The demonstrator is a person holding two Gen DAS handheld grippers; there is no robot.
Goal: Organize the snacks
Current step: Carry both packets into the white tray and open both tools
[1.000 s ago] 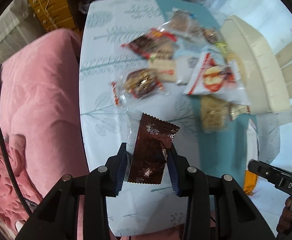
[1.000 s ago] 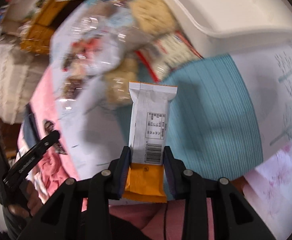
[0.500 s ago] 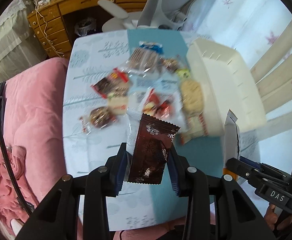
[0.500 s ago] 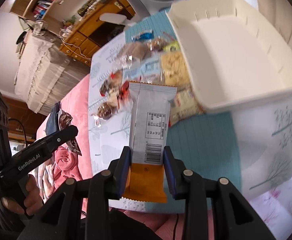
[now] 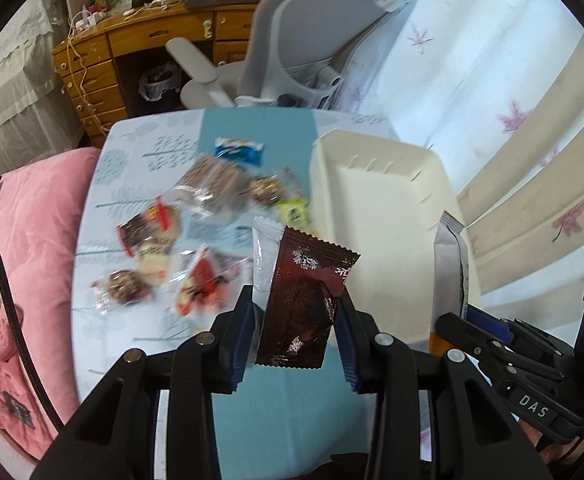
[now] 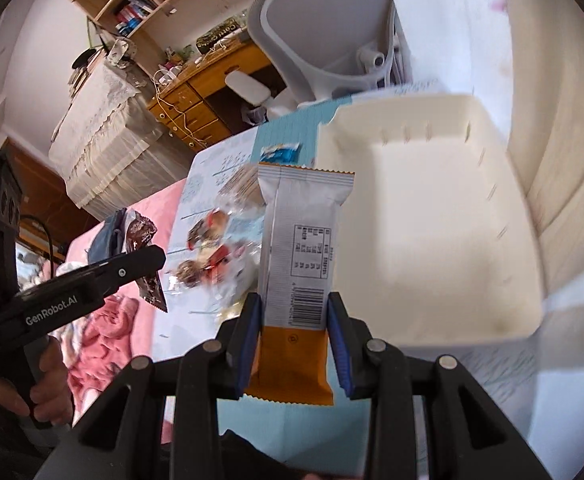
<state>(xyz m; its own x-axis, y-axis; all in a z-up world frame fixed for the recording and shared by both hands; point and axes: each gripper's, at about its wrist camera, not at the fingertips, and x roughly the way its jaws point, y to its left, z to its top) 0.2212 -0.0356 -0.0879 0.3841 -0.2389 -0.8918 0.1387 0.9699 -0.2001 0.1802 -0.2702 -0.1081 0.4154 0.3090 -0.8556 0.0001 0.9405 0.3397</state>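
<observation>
My left gripper [image 5: 296,312] is shut on a dark brown snack packet [image 5: 306,296] with snowflake print, held up above the table's near edge. My right gripper [image 6: 294,308] is shut on a white and orange snack bar [image 6: 302,248] with a barcode, held upright just left of the cream plastic bin [image 6: 432,224]. The bin also shows in the left wrist view [image 5: 376,220], empty, with the white bar [image 5: 448,264] at its right. Several loose snacks [image 5: 204,232] lie on the tablecloth left of the bin.
A blue snack packet [image 5: 238,150] lies at the table's far end. A grey office chair [image 5: 292,60] stands behind the table. A pink cushion [image 5: 32,216] lies at the left. A wooden desk [image 5: 132,56] stands at the back.
Both grippers have lifted and tilted up with their packets. The bin and the far room have come into view, and the right gripper has moved nearer the bin.
</observation>
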